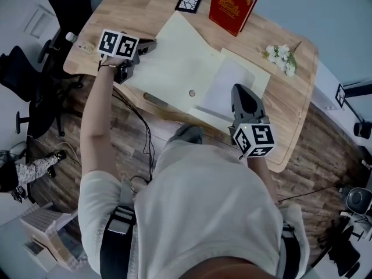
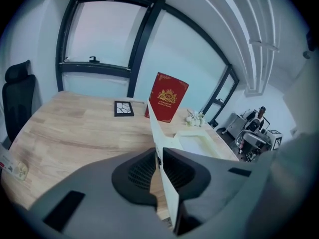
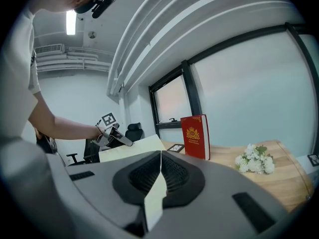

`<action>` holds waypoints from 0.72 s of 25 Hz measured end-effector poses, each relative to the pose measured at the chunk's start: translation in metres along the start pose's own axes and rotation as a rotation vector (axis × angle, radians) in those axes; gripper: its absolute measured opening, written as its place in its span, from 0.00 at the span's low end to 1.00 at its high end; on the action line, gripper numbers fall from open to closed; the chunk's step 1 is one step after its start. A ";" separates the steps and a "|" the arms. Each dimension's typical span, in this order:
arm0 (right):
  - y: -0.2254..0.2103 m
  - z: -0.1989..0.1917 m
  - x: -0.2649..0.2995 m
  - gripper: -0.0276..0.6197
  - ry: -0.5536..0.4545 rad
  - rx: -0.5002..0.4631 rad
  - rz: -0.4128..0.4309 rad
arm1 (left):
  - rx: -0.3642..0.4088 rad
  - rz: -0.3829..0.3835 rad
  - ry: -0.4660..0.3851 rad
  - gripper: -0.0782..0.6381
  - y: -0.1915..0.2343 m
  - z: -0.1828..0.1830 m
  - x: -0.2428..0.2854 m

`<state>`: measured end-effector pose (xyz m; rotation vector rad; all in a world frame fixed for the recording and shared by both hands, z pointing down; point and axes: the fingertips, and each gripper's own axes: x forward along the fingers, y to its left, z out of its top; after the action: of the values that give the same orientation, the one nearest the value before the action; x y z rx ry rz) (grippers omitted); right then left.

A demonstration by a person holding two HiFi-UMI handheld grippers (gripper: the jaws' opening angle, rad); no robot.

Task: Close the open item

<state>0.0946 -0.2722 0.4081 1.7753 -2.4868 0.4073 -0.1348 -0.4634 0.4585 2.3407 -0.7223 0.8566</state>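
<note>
Both pairs of jaws are closed on the same thing, a cream folder (image 1: pixel 174 68) that lies open on the wooden table (image 1: pixel 290 115). The left gripper (image 1: pixel 152 44) pinches the outer edge of the folder's left cover, which stands lifted off the table and tilted; in the left gripper view the thin cream board runs edge-on between the ribbed pads (image 2: pixel 142 171). The right gripper (image 1: pixel 241 92) is clamped on the near edge of the folder's other half, which lies flat; in the right gripper view a cream strip shows pressed between the two pads. A paler sheet (image 1: pixel 232 80) lies inside the flat half, and a small round stud (image 1: pixel 192 93) sits near the fold. Beyond the folder a red book (image 1: pixel 232 6) stands upright at the table's far edge, with a black-and-white patterned square (image 1: pixel 189 2) just to its left. A bunch of white flowers (image 1: pixel 282 57) lies near the right-hand corner. Black office chairs (image 1: pixel 35 80) stand on the floor off the left end.
</note>
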 end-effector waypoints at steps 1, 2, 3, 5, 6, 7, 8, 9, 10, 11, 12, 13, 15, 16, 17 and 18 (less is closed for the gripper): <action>0.000 0.000 -0.002 0.07 -0.002 0.001 -0.001 | 0.011 -0.007 -0.002 0.19 -0.006 0.002 -0.001; 0.000 0.000 -0.004 0.07 -0.004 0.002 -0.002 | 0.020 -0.015 -0.005 0.19 -0.011 0.005 -0.002; 0.001 0.000 -0.006 0.07 -0.006 0.002 -0.003 | 0.028 -0.025 -0.010 0.19 -0.017 0.007 -0.002; 0.002 0.001 -0.010 0.07 -0.010 0.002 -0.004 | 0.039 -0.047 -0.023 0.19 -0.029 0.013 -0.003; 0.002 0.001 -0.012 0.07 -0.013 0.002 -0.006 | 0.043 -0.058 -0.031 0.19 -0.035 0.016 -0.004; 0.003 0.002 -0.015 0.07 -0.015 0.001 -0.007 | 0.046 -0.067 -0.039 0.19 -0.041 0.019 -0.004; 0.003 0.002 -0.017 0.07 -0.018 0.001 -0.009 | 0.048 -0.075 -0.046 0.19 -0.046 0.021 -0.004; 0.003 0.003 -0.020 0.07 -0.021 0.001 -0.011 | 0.049 -0.083 -0.052 0.19 -0.051 0.023 -0.003; 0.003 0.003 -0.022 0.07 -0.023 0.002 -0.014 | 0.049 -0.091 -0.058 0.19 -0.056 0.025 -0.003; 0.002 0.002 -0.025 0.07 -0.024 0.002 -0.016 | 0.049 -0.098 -0.064 0.19 -0.061 0.027 -0.002; 0.001 0.002 -0.027 0.07 -0.024 0.002 -0.020 | 0.049 -0.105 -0.070 0.19 -0.065 0.029 -0.001; 0.001 0.001 -0.029 0.07 -0.024 0.002 -0.024 | 0.050 -0.111 -0.075 0.19 -0.070 0.031 0.000; 0.001 0.001 -0.034 0.07 -0.027 0.003 -0.031 | 0.059 -0.122 -0.079 0.19 -0.081 0.033 0.003; 0.001 0.002 -0.037 0.07 -0.029 0.002 -0.033 | 0.067 -0.128 -0.077 0.19 -0.087 0.035 0.004; 0.001 0.002 -0.040 0.07 -0.032 0.002 -0.036 | 0.075 -0.137 -0.073 0.19 -0.093 0.036 0.005; 0.001 0.002 -0.043 0.07 -0.034 0.002 -0.039 | 0.084 -0.148 -0.070 0.19 -0.100 0.037 0.007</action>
<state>0.1087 -0.2329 0.3975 1.8435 -2.4704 0.3803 -0.0519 -0.4181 0.4094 2.4743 -0.5423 0.7572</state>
